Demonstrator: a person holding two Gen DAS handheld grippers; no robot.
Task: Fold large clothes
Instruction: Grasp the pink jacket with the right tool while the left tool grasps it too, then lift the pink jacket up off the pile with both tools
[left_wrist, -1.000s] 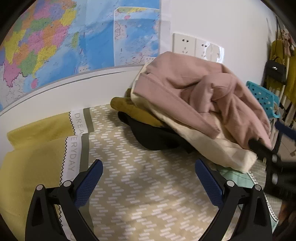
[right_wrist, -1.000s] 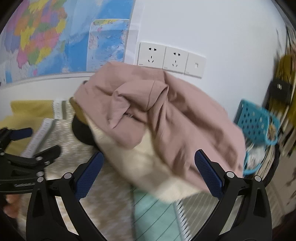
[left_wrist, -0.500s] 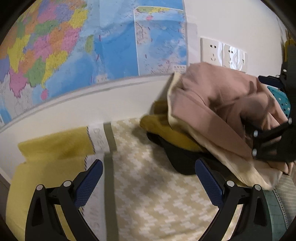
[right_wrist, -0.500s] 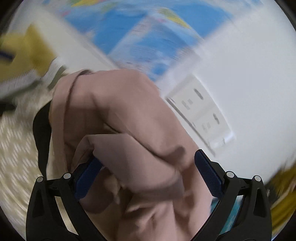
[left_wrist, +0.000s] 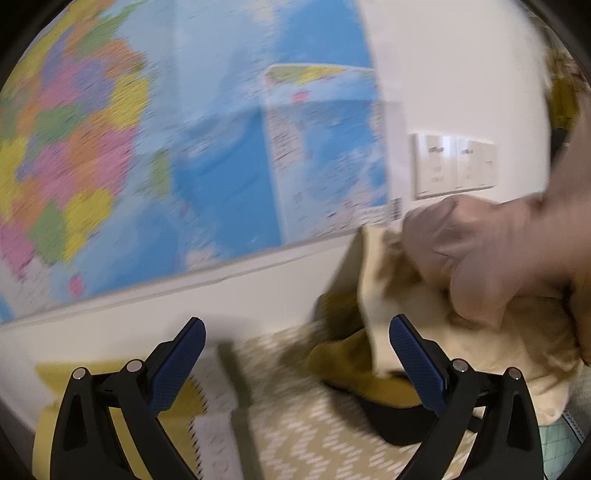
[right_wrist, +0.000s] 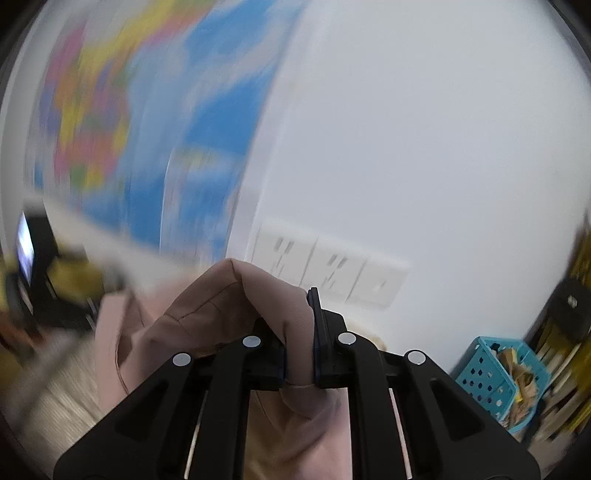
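Note:
A pink garment (right_wrist: 229, 306) is bunched between the fingers of my right gripper (right_wrist: 299, 332), whose jaws are closing on a fold of it and hold it lifted in front of the wall. In the left wrist view the same pink garment (left_wrist: 498, 243) hangs blurred at the right, above a pile made of a cream garment (left_wrist: 480, 339), a mustard one (left_wrist: 354, 365) and a black one (left_wrist: 395, 421). My left gripper (left_wrist: 297, 325) is open, with nothing between its fingers, just left of the pile.
The pile lies on a patterned beige cover (left_wrist: 314, 424) with a yellow cloth (left_wrist: 55, 373) at its left. A coloured map (left_wrist: 147, 147) and wall sockets (left_wrist: 454, 166) are on the wall behind. A blue perforated basket (right_wrist: 491, 373) stands at the right.
My right gripper went from wide open around the pink garment to closed on it and rose, pulling the cloth up off the pile. My left gripper moved up and left, staying open.

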